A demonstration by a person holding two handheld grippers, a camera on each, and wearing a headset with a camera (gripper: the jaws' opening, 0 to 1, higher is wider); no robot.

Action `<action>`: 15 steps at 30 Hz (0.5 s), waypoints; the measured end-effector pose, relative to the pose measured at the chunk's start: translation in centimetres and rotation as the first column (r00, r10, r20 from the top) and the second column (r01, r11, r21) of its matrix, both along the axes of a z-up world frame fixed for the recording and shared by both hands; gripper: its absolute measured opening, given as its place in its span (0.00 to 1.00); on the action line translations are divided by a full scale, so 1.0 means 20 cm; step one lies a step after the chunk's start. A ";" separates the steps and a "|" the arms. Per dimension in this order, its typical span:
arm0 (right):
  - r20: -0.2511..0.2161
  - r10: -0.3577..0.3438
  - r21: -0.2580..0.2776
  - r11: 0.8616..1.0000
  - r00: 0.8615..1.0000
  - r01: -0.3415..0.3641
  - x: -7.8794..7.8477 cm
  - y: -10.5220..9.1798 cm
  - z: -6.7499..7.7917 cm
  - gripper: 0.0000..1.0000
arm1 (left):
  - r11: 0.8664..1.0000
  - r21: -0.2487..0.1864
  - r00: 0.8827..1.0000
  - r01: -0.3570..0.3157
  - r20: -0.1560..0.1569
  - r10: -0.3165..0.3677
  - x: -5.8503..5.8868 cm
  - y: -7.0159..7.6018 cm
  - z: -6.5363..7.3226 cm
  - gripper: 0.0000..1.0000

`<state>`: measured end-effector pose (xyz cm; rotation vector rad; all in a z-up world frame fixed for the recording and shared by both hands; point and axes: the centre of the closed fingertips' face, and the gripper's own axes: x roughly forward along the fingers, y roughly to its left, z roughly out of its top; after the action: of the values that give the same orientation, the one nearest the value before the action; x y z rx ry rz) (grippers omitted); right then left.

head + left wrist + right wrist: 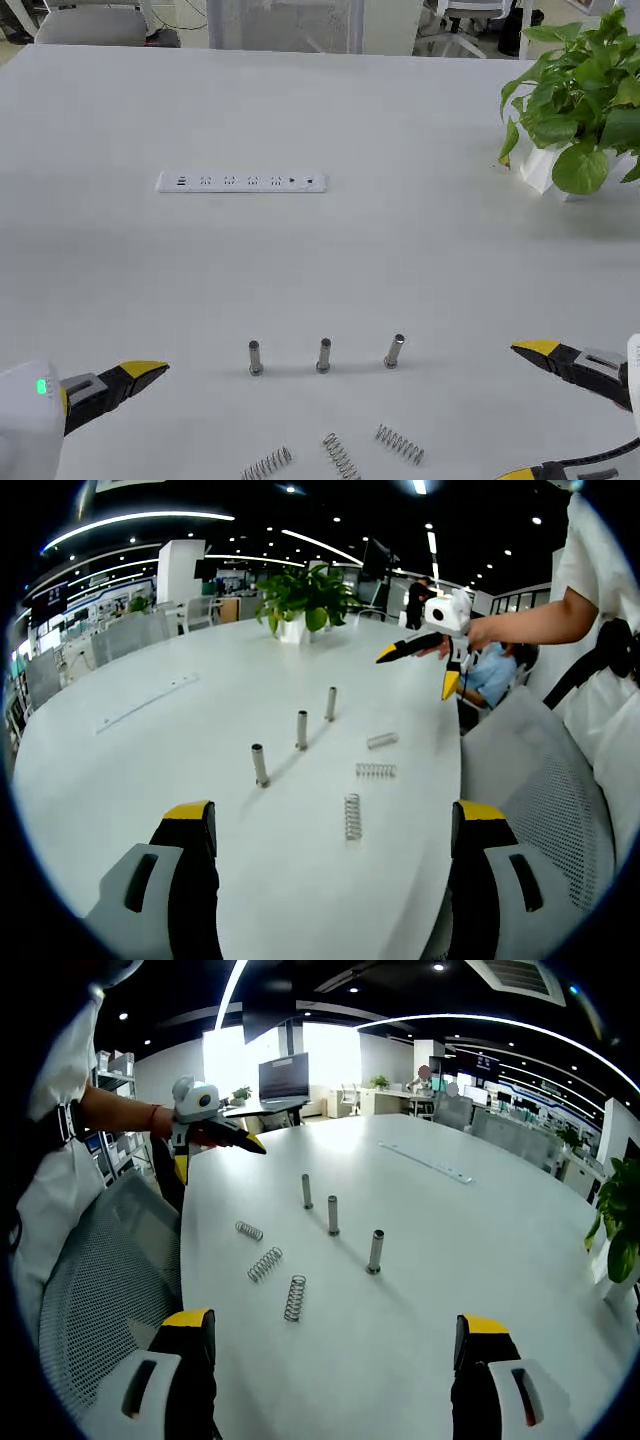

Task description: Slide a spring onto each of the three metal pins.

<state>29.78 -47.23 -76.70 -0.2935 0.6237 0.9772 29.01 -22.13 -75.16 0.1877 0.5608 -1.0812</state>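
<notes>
Three metal pins stand upright in a row on the white table: left pin (255, 357), middle pin (324, 355), right pin (395, 351). Three springs lie flat in front of them: left spring (267, 464), middle spring (341, 455), right spring (400, 444). My left gripper (335, 825) is open at the table's near left edge, well left of the pins, with one yellow-tipped finger (130, 377) in the head view. My right gripper (335, 1328) is open at the near right, with a fingertip (537, 350) in the head view. Neither holds anything.
A white power strip (241, 182) lies on the table beyond the pins. A potted green plant (578, 100) stands at the far right. A grey mesh chair (100, 1290) sits at the table's near edge, and other office chairs (90, 24) stand beyond the far edge.
</notes>
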 end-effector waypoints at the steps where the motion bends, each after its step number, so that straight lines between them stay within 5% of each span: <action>1: -0.002 0.000 0.000 1.000 1.000 0.000 0.00 0.00 0.00 0.99 | 1.000 0.014 1.000 0.003 -0.001 -0.003 0.00 0.00 -0.01 0.95; 5: 0.001 -0.001 0.001 1.000 1.000 0.001 -0.01 0.00 0.00 0.99 | 0.997 0.082 1.000 0.013 0.006 -0.013 0.00 0.02 -0.07 0.89; 15: 0.004 -0.011 0.011 1.000 1.000 0.011 -0.01 -0.01 -0.01 0.98 | 0.987 0.158 0.999 0.043 -0.038 -0.037 -0.03 -0.03 -0.15 0.67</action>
<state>29.58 -47.38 -76.91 -0.2816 0.6159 0.9688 28.34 -22.83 -78.20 0.3202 0.6778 -1.0807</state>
